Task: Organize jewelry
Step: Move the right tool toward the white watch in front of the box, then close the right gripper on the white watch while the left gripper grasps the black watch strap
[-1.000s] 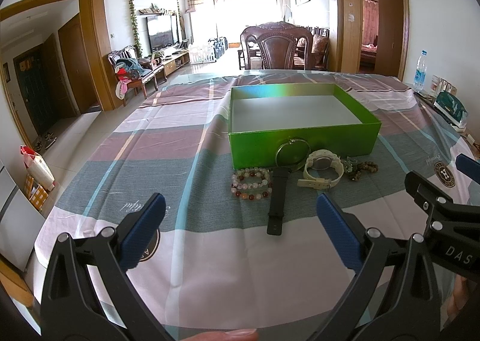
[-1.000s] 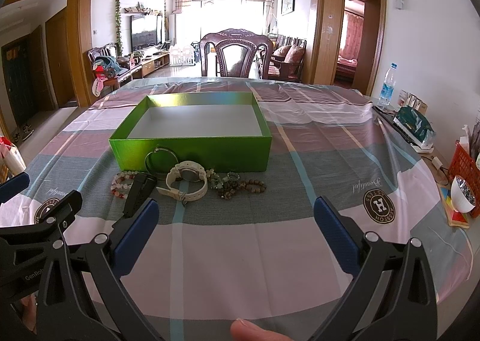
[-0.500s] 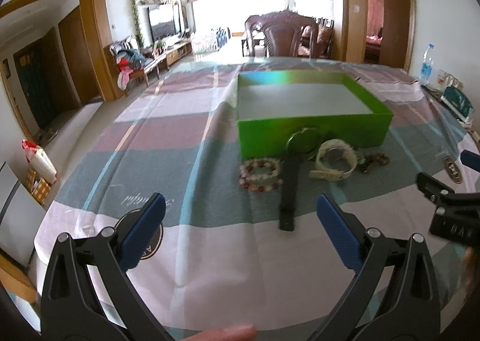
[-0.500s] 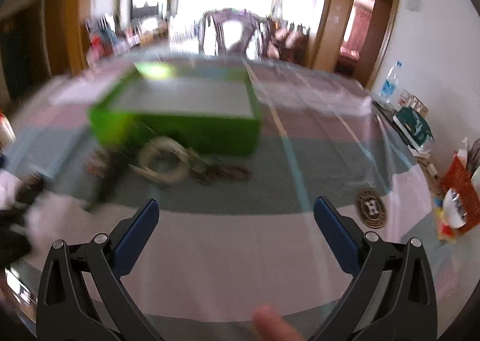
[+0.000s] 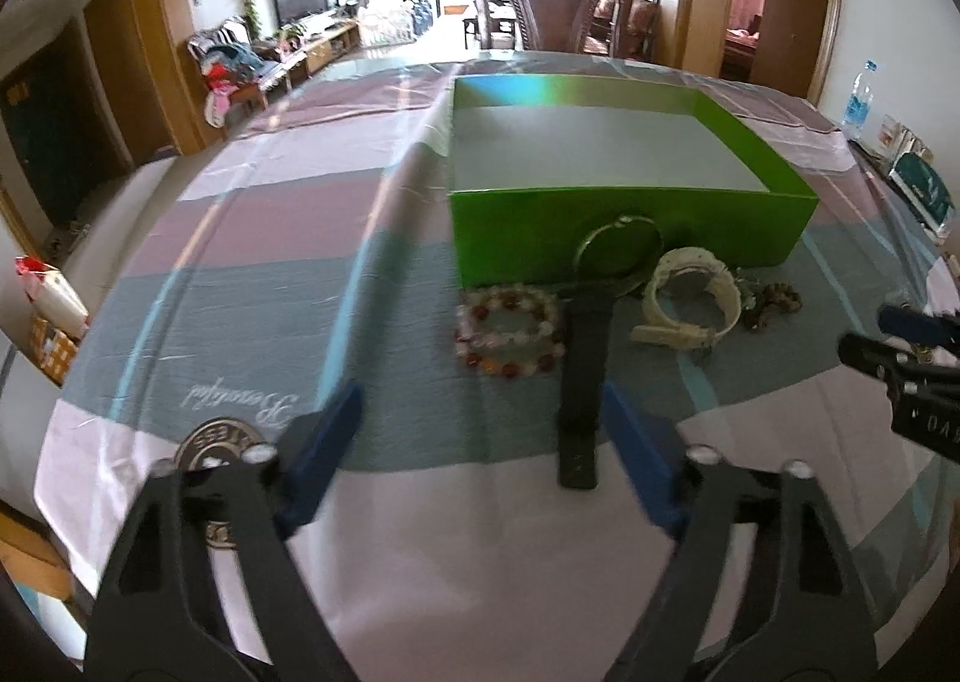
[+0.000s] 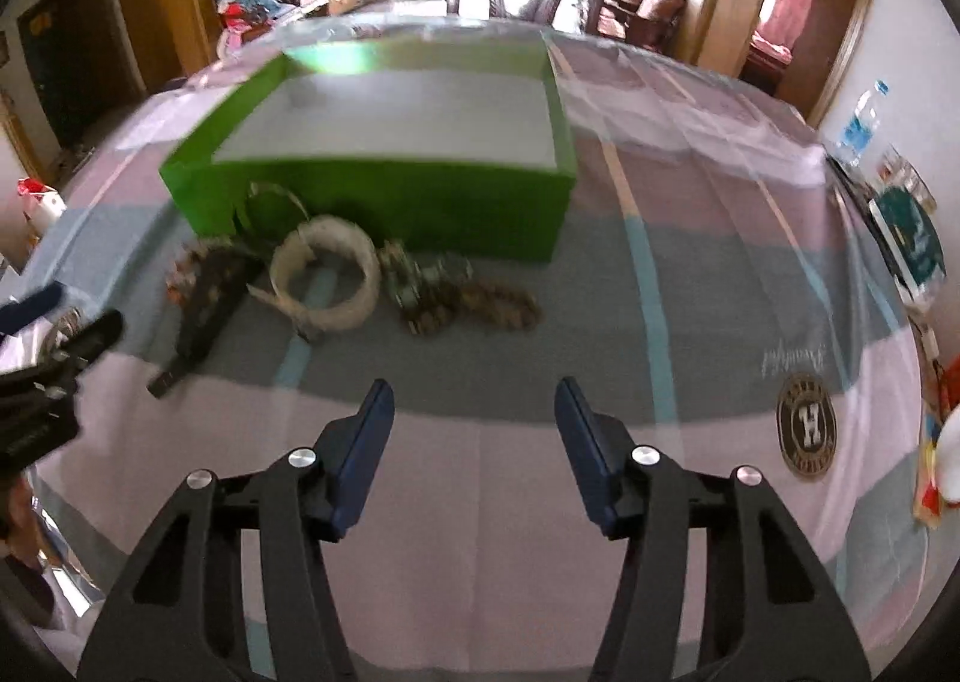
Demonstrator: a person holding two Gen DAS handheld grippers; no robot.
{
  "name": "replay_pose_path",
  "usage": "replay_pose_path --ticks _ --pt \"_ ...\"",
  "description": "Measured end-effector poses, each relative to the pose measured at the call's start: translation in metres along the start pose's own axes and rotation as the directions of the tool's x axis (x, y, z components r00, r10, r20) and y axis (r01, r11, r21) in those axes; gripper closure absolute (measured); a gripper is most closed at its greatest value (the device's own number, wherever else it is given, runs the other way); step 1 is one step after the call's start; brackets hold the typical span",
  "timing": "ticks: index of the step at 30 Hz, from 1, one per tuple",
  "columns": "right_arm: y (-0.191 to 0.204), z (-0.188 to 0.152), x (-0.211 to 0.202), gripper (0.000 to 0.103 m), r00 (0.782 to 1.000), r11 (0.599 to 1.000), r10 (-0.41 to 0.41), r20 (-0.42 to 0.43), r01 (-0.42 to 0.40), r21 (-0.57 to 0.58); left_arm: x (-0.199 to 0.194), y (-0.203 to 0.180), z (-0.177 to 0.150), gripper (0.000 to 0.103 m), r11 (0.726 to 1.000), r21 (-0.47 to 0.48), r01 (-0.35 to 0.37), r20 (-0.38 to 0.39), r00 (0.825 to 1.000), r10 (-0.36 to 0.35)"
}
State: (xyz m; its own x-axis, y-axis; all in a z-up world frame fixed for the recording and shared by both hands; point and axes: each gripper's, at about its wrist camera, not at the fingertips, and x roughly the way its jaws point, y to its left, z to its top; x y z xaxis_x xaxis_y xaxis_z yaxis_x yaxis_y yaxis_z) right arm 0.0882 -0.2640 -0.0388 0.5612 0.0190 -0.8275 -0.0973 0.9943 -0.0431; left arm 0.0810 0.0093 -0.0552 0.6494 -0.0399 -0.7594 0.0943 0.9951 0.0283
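1. Lying in a loose row on the striped tablecloth (image 5: 252, 286), the jewelry sits just in front of the near wall of the green box (image 5: 630, 226), none of it inside the box.
2. At the left end of the row, in the left wrist view, is a beaded bracelet (image 5: 510, 337) of pink, white and reddish beads, lying flat.
3. A black watch strap (image 5: 582, 376) runs from the box toward the camera, just beside the beaded bracelet; its far end meets a thin metal ring (image 5: 618, 250) that leans against the green wall.
4. To the right of the strap lies a cream watch (image 5: 690, 304), its band curled into a loop, and beyond it a dark brown bead string (image 5: 771, 304) in a small heap.
5. The box is open at the top, with a pale floor and nothing visible in it.
6. The left gripper (image 5: 480, 454) hovers above the cloth short of the row, its blue pads spread with nothing between them; its jaws have just been closing part way. The near end of the black strap appears just inside its right pad, with no contact visible.
7. The right gripper (image 6: 474, 436) is likewise spread over bare cloth, empty, nearer the bead string's side; its jaws have also just been closing.
8. A carved wooden chair (image 5: 552, 3) stands beyond the table's far edge, and a water bottle (image 5: 858, 96) stands at the far right.
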Motion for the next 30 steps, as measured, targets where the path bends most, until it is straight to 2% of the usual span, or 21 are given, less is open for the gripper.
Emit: replay_pose_path --ticks 1,4,6,9,13,14,15,17,19,26,30 --pt "0.003 0.008 0.000 0.053 1.000 1.000 0.000 0.009 0.000 -0.013 0.003 -0.001 0.003 0.033 1.000 0.002 0.007 -0.012 1.000 -0.007" --pt "0.011 0.028 0.007 0.060 1.000 0.999 -0.007 0.028 0.009 -0.053 0.013 -0.009 0.009 0.033 0.999 0.023 0.041 -0.038 0.998 -0.040" --pt "0.014 0.038 0.024 0.067 1.000 0.998 0.007 0.003 -0.007 -0.066 0.016 -0.014 0.011 0.032 0.997 0.040 0.062 -0.047 0.997 -0.060" --pt "0.021 0.049 0.051 0.075 0.995 0.994 0.077 -0.066 -0.082 -0.076 0.024 -0.020 0.013 0.028 0.994 0.065 0.084 -0.061 0.995 -0.080" --pt "0.034 0.056 0.075 0.075 0.988 0.988 0.112 -0.105 -0.122 -0.093 0.038 -0.022 0.015 0.028 0.993 0.066 0.102 -0.099 0.991 -0.095" --pt "0.038 0.056 0.080 0.078 0.987 0.986 0.116 -0.115 -0.129 -0.106 0.043 -0.022 0.015 0.029 0.992 0.063 0.107 -0.115 0.988 -0.099" --pt "0.041 0.053 0.083 0.092 0.986 0.985 0.111 -0.124 -0.126 -0.118 0.046 -0.023 0.015 0.034 0.992 0.063 0.109 -0.122 0.987 -0.101" --pt "0.044 0.049 0.085 0.096 0.986 0.983 0.104 -0.128 -0.122 -0.136 0.055 -0.023 0.013 0.067 0.991 0.057 0.120 -0.156 0.982 -0.110" --pt "0.041 0.044 0.083 0.096 0.983 0.981 0.123 -0.139 -0.141 -0.132 0.062 -0.021 0.010 0.082 0.989 0.041 0.145 -0.192 0.972 -0.135" --pt "0.021 0.012 0.056 0.096 0.972 0.977 0.161 -0.174 -0.182 -0.112 0.051 -0.022 0.000 0.085 0.981 0.069 0.182 -0.191 0.967 -0.166" --pt "0.011 -0.005 0.040 0.096 0.972 0.981 0.155 -0.178 -0.173 -0.093 0.032 -0.024 -0.009 0.085 0.969 0.086 0.231 -0.192 0.958 -0.211"
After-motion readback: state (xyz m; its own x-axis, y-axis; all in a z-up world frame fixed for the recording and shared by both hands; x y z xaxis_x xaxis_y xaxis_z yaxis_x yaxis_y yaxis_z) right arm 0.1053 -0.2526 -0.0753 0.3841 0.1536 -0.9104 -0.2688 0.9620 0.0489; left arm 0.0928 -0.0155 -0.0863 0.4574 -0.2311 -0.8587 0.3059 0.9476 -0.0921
